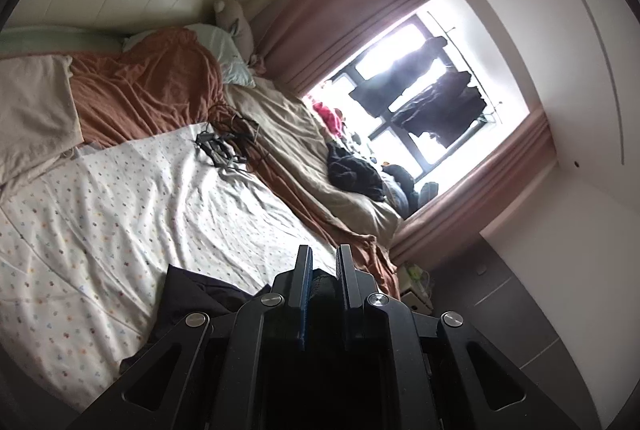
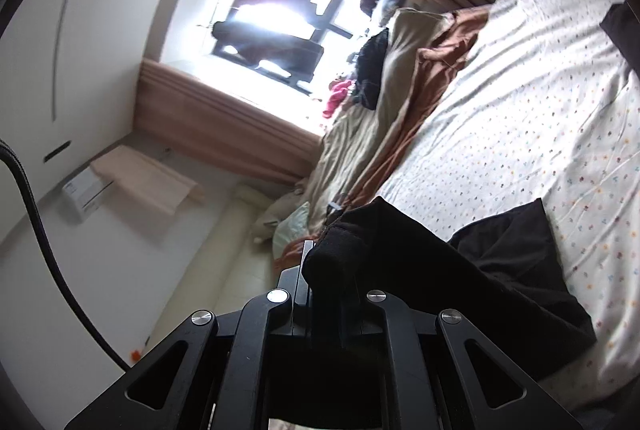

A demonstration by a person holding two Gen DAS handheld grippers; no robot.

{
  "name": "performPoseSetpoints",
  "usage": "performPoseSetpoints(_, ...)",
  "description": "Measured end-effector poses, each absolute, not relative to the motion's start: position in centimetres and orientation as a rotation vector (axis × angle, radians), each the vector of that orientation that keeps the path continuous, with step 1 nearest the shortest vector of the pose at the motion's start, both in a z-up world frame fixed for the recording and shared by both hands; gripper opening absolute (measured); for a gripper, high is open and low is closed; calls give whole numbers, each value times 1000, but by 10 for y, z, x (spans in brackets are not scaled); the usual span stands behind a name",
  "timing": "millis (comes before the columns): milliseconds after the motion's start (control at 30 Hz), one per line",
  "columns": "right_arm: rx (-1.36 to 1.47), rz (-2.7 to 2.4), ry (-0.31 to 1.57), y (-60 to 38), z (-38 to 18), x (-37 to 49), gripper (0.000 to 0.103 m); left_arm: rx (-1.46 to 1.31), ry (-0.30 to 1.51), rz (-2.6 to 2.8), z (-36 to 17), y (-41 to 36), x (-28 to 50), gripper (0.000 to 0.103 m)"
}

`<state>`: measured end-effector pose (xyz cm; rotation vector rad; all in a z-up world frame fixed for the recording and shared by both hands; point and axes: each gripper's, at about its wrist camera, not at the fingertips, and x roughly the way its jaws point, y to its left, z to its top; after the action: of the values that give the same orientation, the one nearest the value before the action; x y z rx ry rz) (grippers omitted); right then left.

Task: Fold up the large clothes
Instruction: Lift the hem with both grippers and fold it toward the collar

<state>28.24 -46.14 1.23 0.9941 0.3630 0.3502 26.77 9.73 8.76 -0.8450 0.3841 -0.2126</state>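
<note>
text: none legible | labels/brands/nos: none | wall unit [image 2: 86,189] front: marks too blurred to read | bed sheet [image 1: 120,213]: dot print only, no letters

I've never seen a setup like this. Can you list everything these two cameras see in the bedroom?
dark garment: one, black, on the dotted sheet, pinched at two spots
dotted sheet: one, white with small coloured dots, covers the bed
brown blanket: one, rust-brown, rumpled beside a beige cover
cables: one tangle, dark, on the bed
pillow: one, pale green, at the headboard
curtains: pink, around the bright window
hanging clothes: several, dark, outside the window
left tongs: black, shut on dark cloth
right tongs: black, shut on the garment's edge
</note>
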Motion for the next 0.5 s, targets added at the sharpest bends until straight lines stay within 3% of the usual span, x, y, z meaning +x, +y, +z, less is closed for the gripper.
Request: performPoseSetpoints(500, 1196, 62, 608, -480, -66, 426, 10, -915, 671, -50, 10, 83, 451, 13)
